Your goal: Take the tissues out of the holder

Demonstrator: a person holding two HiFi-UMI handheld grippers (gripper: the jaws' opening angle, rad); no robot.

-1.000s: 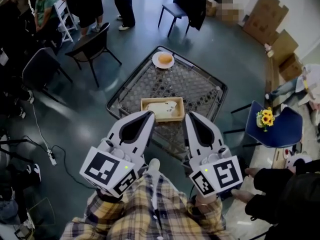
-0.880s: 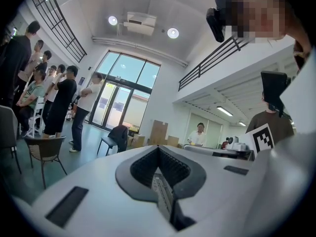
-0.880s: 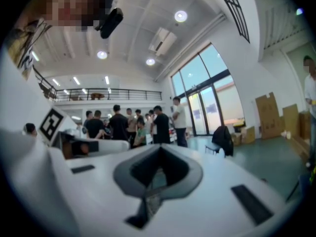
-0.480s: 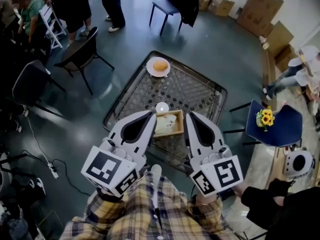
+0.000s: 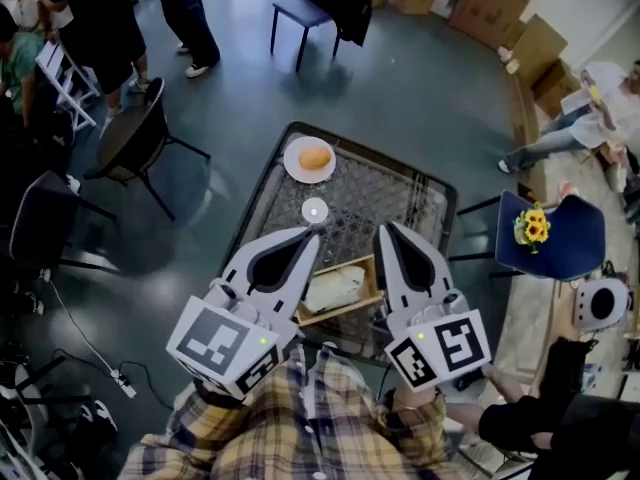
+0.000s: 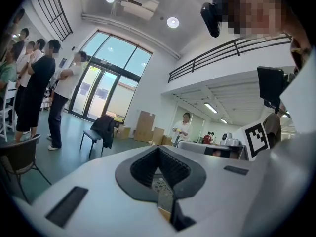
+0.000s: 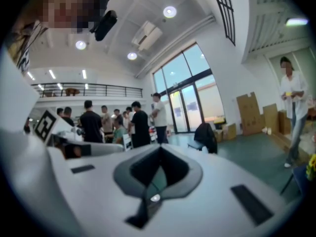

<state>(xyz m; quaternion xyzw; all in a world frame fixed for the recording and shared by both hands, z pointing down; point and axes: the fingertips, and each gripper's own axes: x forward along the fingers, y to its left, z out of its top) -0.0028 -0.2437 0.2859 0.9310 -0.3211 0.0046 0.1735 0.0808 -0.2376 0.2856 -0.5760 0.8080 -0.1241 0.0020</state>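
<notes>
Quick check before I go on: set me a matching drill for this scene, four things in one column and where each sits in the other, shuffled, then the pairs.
Things:
1. wooden holder
2. plate with a bun
3. small white round item
4. yellow flowers

Places:
A. on the blue chair, right of the table
B. far end of the table
C. near edge of the table, with the tissues inside
D. mid-table, between the plate and the holder

Pairs: 1-C; 2-B; 3-D; 4-A
</notes>
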